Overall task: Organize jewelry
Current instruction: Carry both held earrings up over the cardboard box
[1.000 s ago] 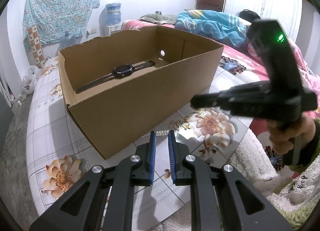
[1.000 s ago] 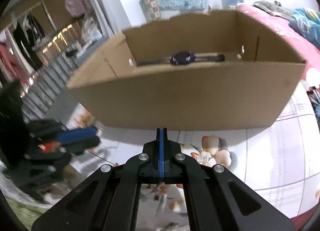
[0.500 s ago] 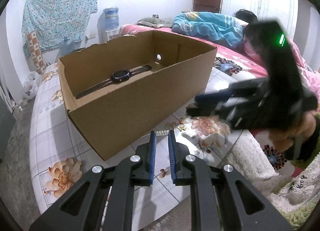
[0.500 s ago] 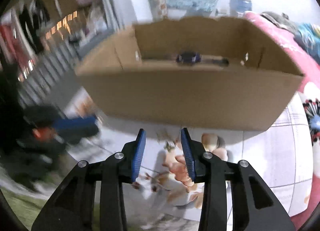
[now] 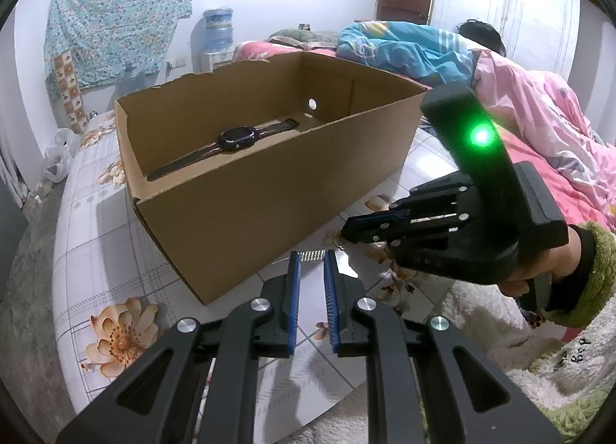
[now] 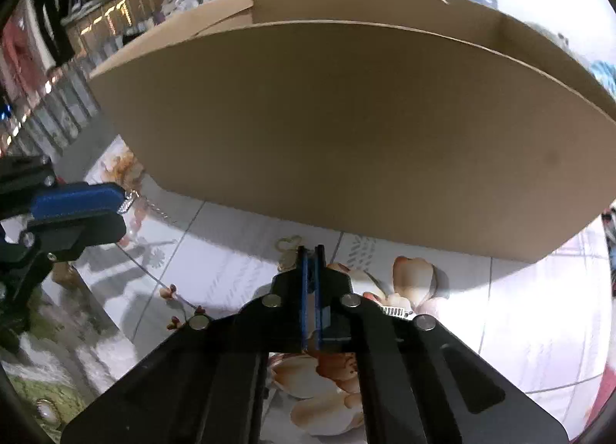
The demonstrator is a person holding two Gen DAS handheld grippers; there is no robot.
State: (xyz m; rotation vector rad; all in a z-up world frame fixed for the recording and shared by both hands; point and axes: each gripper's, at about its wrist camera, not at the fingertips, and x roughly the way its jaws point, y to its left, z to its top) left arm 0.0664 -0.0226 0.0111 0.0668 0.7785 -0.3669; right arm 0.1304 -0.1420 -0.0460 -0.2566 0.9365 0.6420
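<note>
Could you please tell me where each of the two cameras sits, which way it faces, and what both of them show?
Left wrist: sits on the left gripper, faces down across the floral sheet into the cardboard box holding a watch; the right gripper and the hand holding it show.
Right wrist: sits on the right gripper, low on the sheet, faces the box's near wall; the left gripper shows at left.
Shared: box, sheet, both grippers.

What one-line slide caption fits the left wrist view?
A watch lies inside the cardboard box while the left gripper holds a small silver piece beside the right gripper.
</note>
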